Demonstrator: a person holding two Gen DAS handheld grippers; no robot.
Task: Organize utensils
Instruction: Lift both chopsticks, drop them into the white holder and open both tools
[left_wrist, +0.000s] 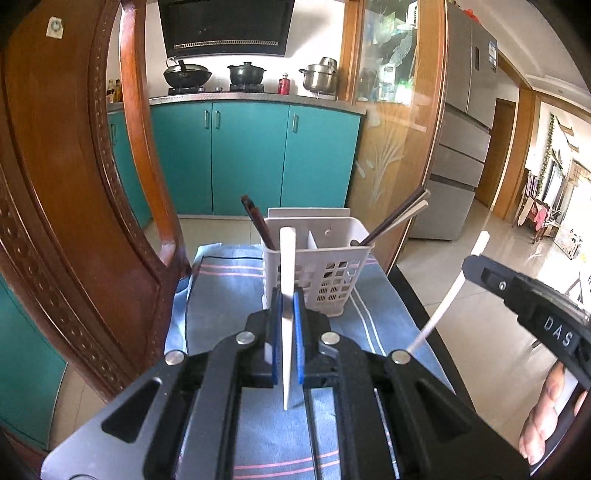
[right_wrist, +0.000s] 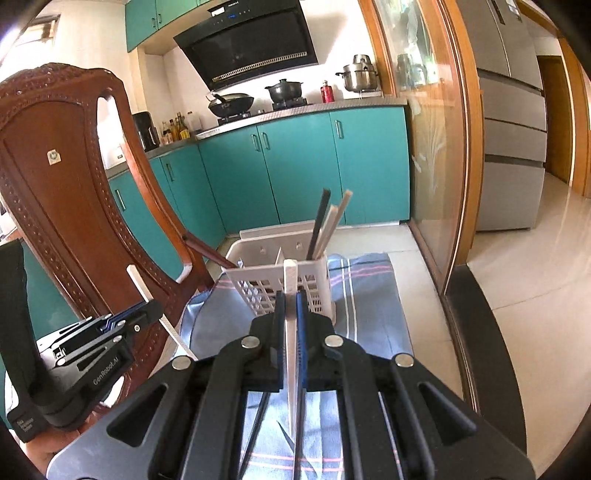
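Two white chopsticks are pinched, one in my left hand-held gripper (left_wrist: 287, 306) and one in my right hand-held gripper (right_wrist: 291, 306), short of the white holder (left_wrist: 334, 258). I should tilt each tip down over an open compartment before releasing.

Left gripper (left_wrist: 287, 306) clamps a white chopstick (left_wrist: 286, 280) (upright) before the utensil basket (left_wrist: 332, 273).
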